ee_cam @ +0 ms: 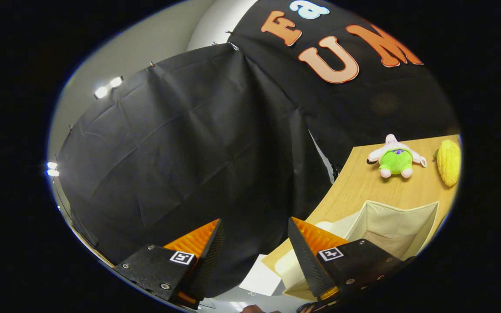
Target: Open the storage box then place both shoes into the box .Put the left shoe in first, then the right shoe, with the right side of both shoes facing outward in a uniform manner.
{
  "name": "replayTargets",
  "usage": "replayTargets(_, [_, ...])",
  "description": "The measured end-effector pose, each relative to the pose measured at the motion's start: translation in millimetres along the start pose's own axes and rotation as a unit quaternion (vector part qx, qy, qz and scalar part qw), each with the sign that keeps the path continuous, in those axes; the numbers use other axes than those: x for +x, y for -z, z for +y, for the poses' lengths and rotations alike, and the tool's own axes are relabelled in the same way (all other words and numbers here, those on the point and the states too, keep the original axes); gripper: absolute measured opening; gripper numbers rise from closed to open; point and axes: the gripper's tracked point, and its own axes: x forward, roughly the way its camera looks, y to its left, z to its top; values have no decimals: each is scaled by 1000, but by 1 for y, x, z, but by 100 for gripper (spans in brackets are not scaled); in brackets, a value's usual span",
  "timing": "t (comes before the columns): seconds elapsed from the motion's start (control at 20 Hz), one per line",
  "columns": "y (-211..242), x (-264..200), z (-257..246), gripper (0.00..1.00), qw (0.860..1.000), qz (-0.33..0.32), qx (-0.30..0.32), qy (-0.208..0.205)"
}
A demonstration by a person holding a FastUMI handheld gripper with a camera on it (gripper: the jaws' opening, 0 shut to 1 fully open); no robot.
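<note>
Table (363,187): light tan wood grain
Fabric storage box (400,217): cream/beige, plain
Plush doll (396,158) at 12 o'clock of box: green body w/ purple mark, pink-white limbs
Plush corn (449,161): yellow, bumpy kernel pattern

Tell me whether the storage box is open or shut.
Open. The storage box on the wooden table shows its bare inside walls, no lid over them. The gripper fingers are spread, holding nothing.

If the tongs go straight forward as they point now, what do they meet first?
Probably the black cloth wall. The open tongs hold nothing and aim past the table edge; depth is unclear.
</note>
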Motion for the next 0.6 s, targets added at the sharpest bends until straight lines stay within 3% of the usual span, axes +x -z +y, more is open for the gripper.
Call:
replayTargets(0.3, [10,-101,-79,97,986,-8,-103,132])
replayTargets(0.6, [34,-189,-193,97,968,26,-74,240])
